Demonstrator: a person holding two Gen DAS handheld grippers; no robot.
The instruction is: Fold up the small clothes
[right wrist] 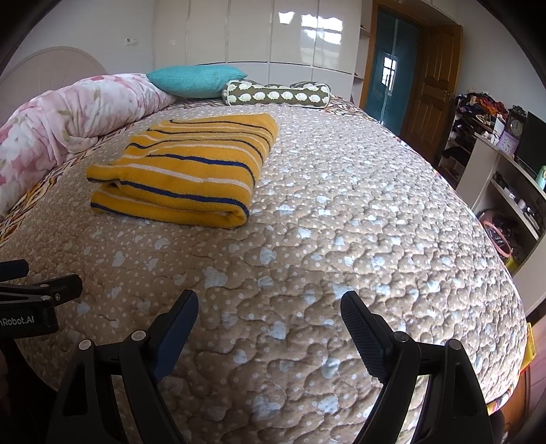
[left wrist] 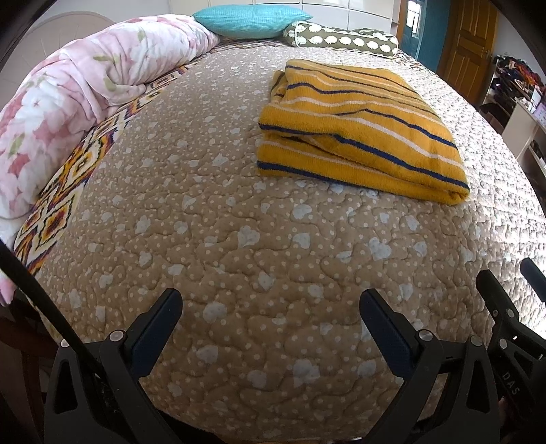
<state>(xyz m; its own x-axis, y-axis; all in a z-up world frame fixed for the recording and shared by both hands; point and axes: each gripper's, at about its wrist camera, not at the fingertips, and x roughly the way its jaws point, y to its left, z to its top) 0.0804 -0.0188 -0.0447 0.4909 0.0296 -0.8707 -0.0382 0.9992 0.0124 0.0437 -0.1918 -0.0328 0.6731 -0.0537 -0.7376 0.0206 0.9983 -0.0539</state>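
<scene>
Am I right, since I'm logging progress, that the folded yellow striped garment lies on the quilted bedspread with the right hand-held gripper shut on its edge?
Not quite. The folded yellow striped garment does lie on the quilted bedspread, but the right hand-held gripper is open and well clear of it, as the right wrist view shows.

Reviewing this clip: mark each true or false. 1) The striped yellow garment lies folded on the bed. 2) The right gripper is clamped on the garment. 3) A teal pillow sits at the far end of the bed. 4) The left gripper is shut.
1) True: the striped yellow garment lies folded on the quilted bedspread.
2) False: the right gripper is open, holding nothing, apart from the garment.
3) True: the teal pillow lies there, beside a patterned bolster.
4) False: the left gripper is open and empty.
</scene>
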